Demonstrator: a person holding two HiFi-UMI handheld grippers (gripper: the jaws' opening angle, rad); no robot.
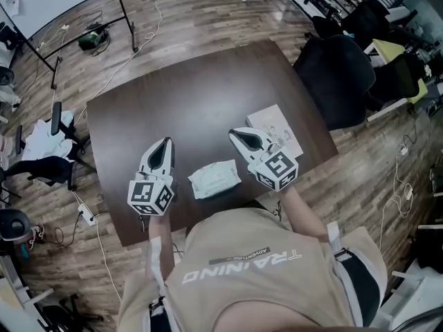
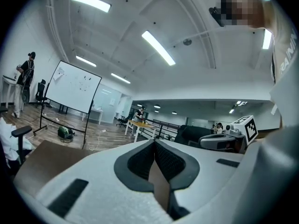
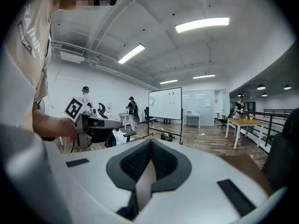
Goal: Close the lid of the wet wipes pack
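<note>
Since pressing likely needs no grip, the left hand-held gripper (image 1: 165, 144) and right hand-held gripper (image 1: 235, 133) flank the wipes pack (image 1: 214, 178), closed, empty.

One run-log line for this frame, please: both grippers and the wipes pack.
left gripper: jaws shut, empty | right gripper: jaws shut, empty | wet wipes pack: on table, between grippers, untouched

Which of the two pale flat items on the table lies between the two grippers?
The wet wipes pack, the smaller one; the larger printed booklet lies outside them, beyond the right gripper.
</note>
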